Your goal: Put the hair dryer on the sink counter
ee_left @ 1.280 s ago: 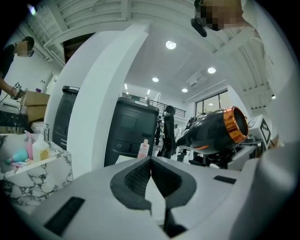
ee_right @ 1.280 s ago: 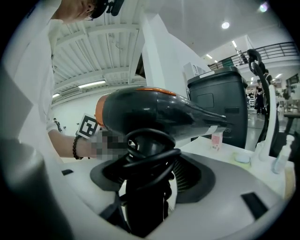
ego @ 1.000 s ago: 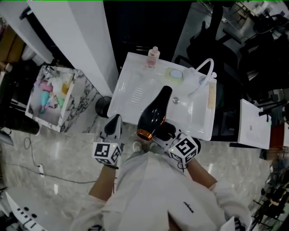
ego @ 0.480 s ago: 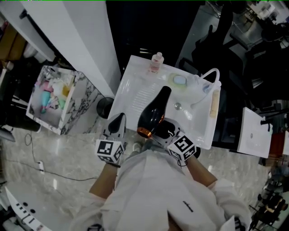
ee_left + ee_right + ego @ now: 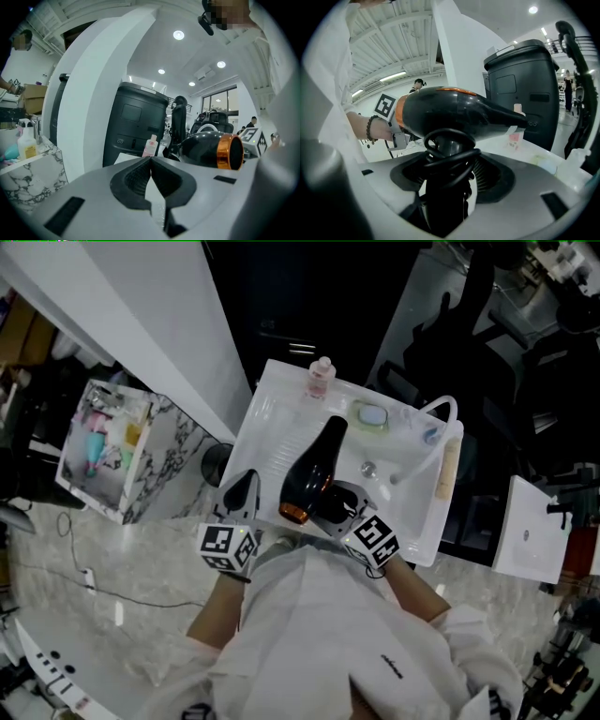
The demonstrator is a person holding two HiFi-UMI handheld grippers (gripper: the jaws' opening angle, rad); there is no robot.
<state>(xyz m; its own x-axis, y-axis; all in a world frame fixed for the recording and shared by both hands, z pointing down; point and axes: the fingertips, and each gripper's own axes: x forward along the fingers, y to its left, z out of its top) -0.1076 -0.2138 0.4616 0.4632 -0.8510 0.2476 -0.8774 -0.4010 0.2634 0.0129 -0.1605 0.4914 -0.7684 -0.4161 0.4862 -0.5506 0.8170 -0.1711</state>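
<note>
A black hair dryer [image 5: 311, 472] with an orange ring at its back end hangs over the white sink counter [image 5: 272, 418], nozzle pointing away from me. My right gripper [image 5: 339, 503] is shut on its handle, which has the black cord wound round it [image 5: 447, 159]. In the right gripper view the dryer's body [image 5: 450, 112] lies across the top of the jaws. My left gripper [image 5: 242, 493] is shut and empty, just left of the dryer at the counter's near edge. The left gripper view shows the dryer [image 5: 211, 150] to its right.
On the counter stand a pink bottle [image 5: 320, 378], a green soap dish [image 5: 372, 415] and a white curved faucet [image 5: 441, 413] by the basin drain [image 5: 368, 468]. A marble-patterned shelf [image 5: 112, 451] with toiletries is to the left. A round black bin [image 5: 215, 462] sits below.
The hair dryer and my right gripper have moved slightly left and farther over the counter. My left gripper has kept its place beside them.
</note>
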